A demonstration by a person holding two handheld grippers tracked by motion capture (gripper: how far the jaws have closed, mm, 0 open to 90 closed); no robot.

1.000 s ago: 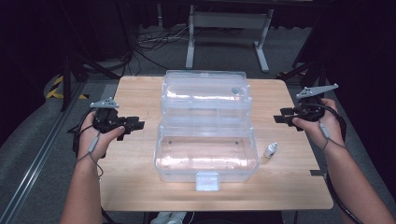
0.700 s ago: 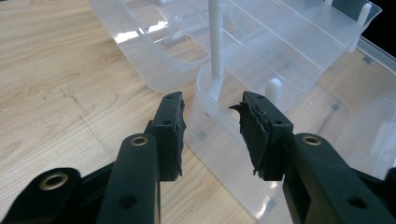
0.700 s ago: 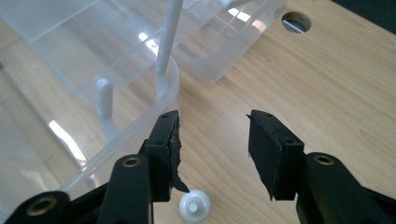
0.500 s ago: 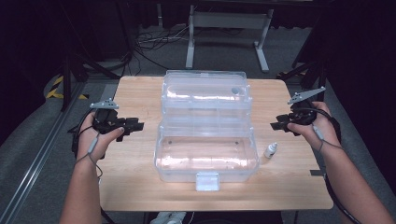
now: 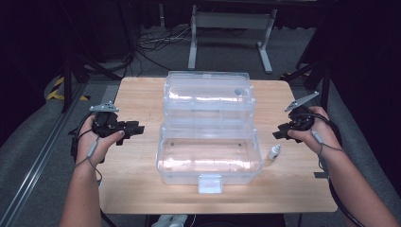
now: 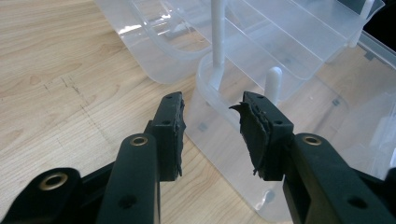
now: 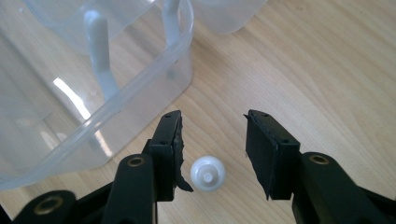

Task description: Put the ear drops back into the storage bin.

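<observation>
A clear plastic storage box (image 5: pixel 208 161) stands open at the middle of the wooden table (image 5: pixel 137 179), its tiered lid trays (image 5: pixel 208 97) folded back behind it. A small white bottle (image 5: pixel 274 152) stands on the table just right of the box. My right gripper (image 5: pixel 276 134) hovers over that bottle, open; in the right gripper view the bottle's cap (image 7: pixel 208 173) shows low between the jaws of this gripper (image 7: pixel 213 122), untouched. My left gripper (image 5: pixel 137 128) is held left of the box, open and empty, and my left gripper (image 6: pixel 212 105) points at the box's corner (image 6: pixel 219 116).
The box's white latch (image 5: pixel 210 183) faces the table's front edge. A bare strip of wood lies on each side of the box. Beyond the far edge, a metal stand (image 5: pixel 231 28) and cables (image 5: pixel 151 42) sit on the dark floor.
My right hand has sunk and drawn in toward the small white bottle. The left hand and the box have kept still.
</observation>
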